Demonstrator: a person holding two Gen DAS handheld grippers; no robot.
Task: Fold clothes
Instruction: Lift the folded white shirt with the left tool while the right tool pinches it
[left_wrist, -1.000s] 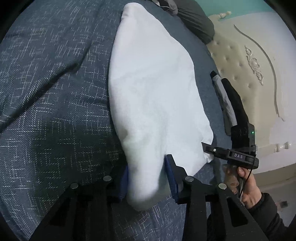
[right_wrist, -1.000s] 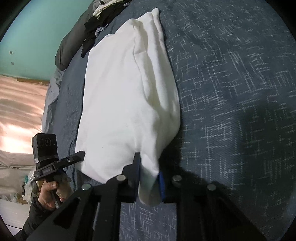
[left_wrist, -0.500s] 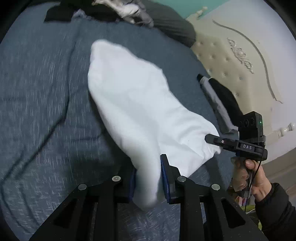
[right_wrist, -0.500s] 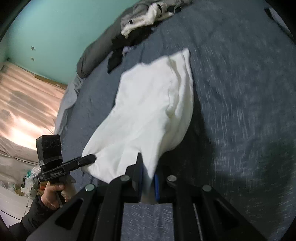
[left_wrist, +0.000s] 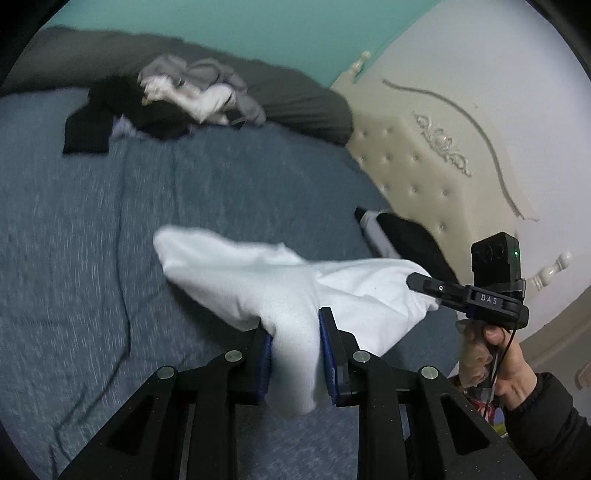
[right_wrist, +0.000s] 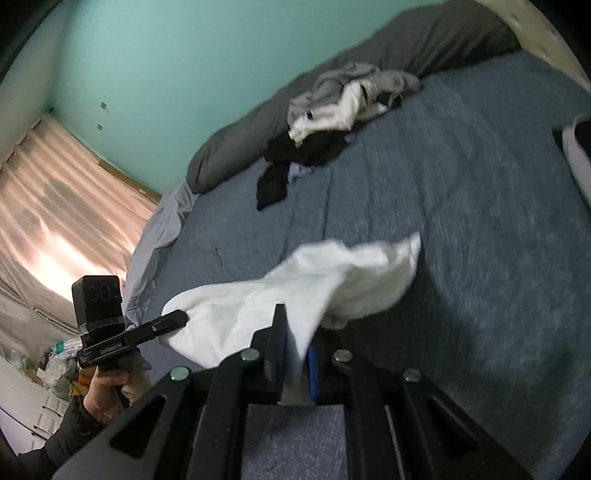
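A white garment (left_wrist: 258, 280) hangs lifted over the blue bedspread (left_wrist: 92, 240), held at two near corners. My left gripper (left_wrist: 295, 328) is shut on one bunched corner. My right gripper (right_wrist: 295, 347) is shut on the other corner, and it shows in the left wrist view (left_wrist: 424, 282) at the right. The garment (right_wrist: 314, 288) sags between the grippers, its far end trailing toward the bed. My left gripper also shows in the right wrist view (right_wrist: 177, 319) at the left.
A pile of grey, white and black clothes (left_wrist: 173, 99) lies at the far side of the bed, against a dark grey bolster (left_wrist: 303, 103). Folded dark and pale clothes (left_wrist: 399, 236) lie by the cream tufted headboard (left_wrist: 424, 177). A pink curtain (right_wrist: 55, 221) hangs at the left.
Both grippers have risen and tilted up, lifting the white garment off the bedspread; it lay flat a second ago and now hangs bunched between them.
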